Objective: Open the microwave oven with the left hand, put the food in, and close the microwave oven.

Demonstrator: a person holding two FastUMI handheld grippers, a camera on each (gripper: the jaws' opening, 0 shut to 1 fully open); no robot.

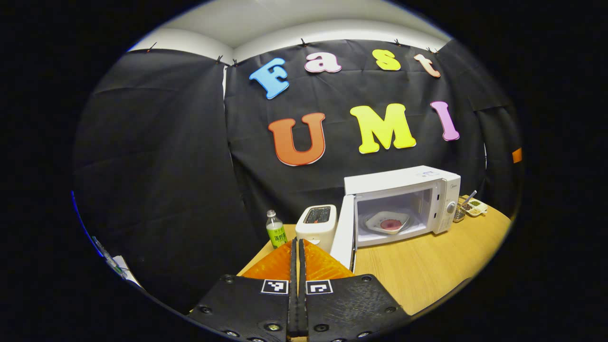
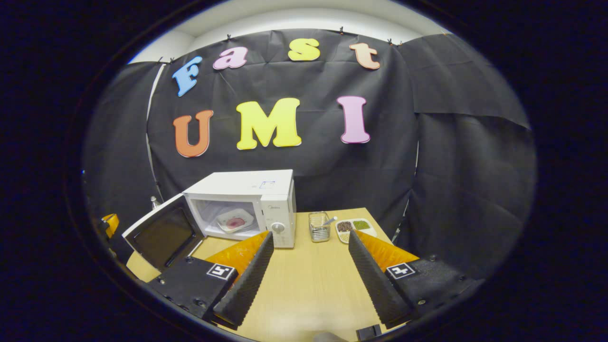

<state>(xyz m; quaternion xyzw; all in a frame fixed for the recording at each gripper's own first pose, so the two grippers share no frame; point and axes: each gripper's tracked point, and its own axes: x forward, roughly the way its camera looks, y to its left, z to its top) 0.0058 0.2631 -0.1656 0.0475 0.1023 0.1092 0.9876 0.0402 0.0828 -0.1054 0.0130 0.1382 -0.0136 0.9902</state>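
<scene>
- Left gripper view: my left gripper (image 1: 298, 247) has its fingers pressed together with nothing between them, hanging over the near left part of the wooden table (image 1: 427, 266).
- Past its tip sits the microwave (image 1: 403, 204), door (image 1: 343, 232) swung wide open toward me, edge-on from this side.
- Inside the microwave there's a plate of food (image 1: 387, 222), white dish with something reddish in the middle, sitting on the oven floor.
- Just left of the door is a white toaster (image 1: 317, 223), and left of that a small bottle with a green label (image 1: 276, 230).
- Right gripper view: my right gripper (image 2: 308, 244) is spread wide, holding nothing, just bare table between the fingers.
- From here the door's dark window faces me, hanging out to the left of the oven.
- Right of the microwave I can see a clear jar with a spoon in it (image 2: 319, 227), and beside that a little tray of dark and green stuff (image 2: 355, 228). Can't tell what the stuff is.
</scene>
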